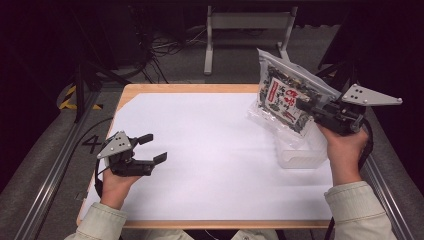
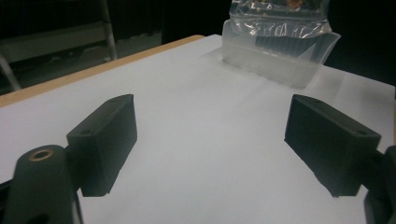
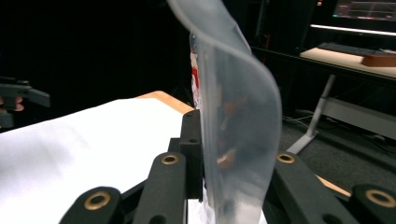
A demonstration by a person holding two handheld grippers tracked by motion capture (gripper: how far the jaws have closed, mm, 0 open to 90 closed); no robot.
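Note:
My right gripper (image 1: 306, 106) is shut on a clear plastic bag (image 1: 282, 92) with red, black and white printed contents, held up above the table's right side. In the right gripper view the bag (image 3: 233, 93) rises bent between the closed jaws (image 3: 205, 158). Below the bag, a clear plastic container (image 1: 300, 150) stands on the white sheet; it also appears far ahead in the left gripper view (image 2: 275, 51). My left gripper (image 1: 154, 148) hovers low over the sheet's left part, open and holding nothing, its jaws wide apart (image 2: 217, 140) and pointing towards the container.
A white sheet (image 1: 210, 150) covers most of the wooden table (image 1: 190, 88). Metal rails (image 1: 50, 170) run along both sides. A white stand (image 1: 245, 25) and cables sit on the floor beyond the far edge.

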